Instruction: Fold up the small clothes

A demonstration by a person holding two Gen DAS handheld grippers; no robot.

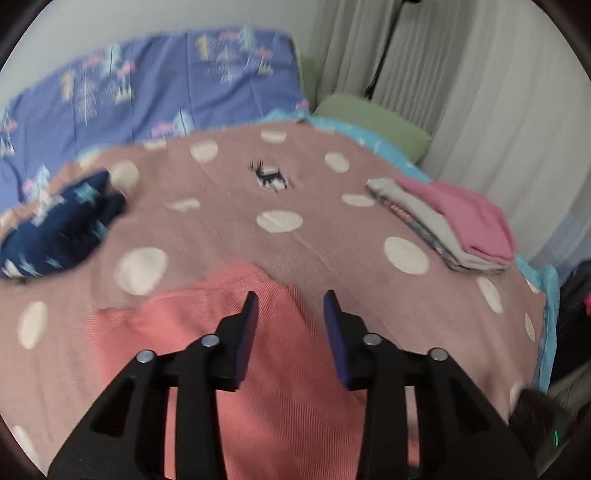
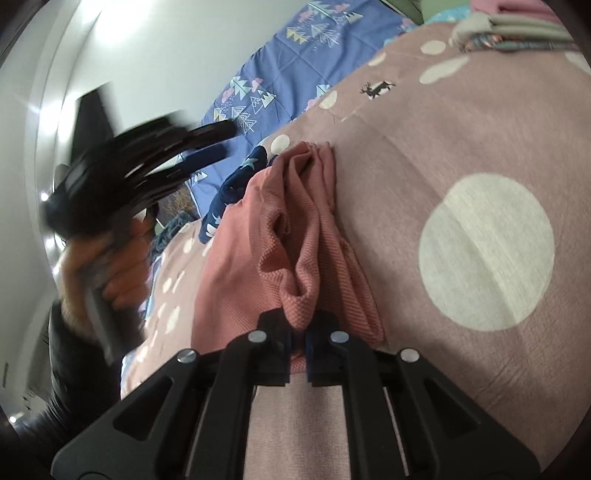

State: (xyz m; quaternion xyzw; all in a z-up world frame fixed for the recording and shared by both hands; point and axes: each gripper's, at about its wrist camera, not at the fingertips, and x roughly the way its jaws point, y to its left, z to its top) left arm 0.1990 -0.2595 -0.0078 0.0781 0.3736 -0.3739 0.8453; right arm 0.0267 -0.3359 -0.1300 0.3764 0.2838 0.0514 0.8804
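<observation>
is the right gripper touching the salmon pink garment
Touching. The right wrist view shows the right gripper shut on a bunched fold of the salmon pink garment, fabric pinched between its fingers.

The left gripper [image 2: 207,144] and the hand [image 2: 110,266] holding it are smeared with blur at nine o'clock in the right wrist view. The coral cloth [image 1: 280,369] is cut off at six o'clock under the black fingers. The folded pile [image 2: 517,29] is cut off at one o'clock.
</observation>
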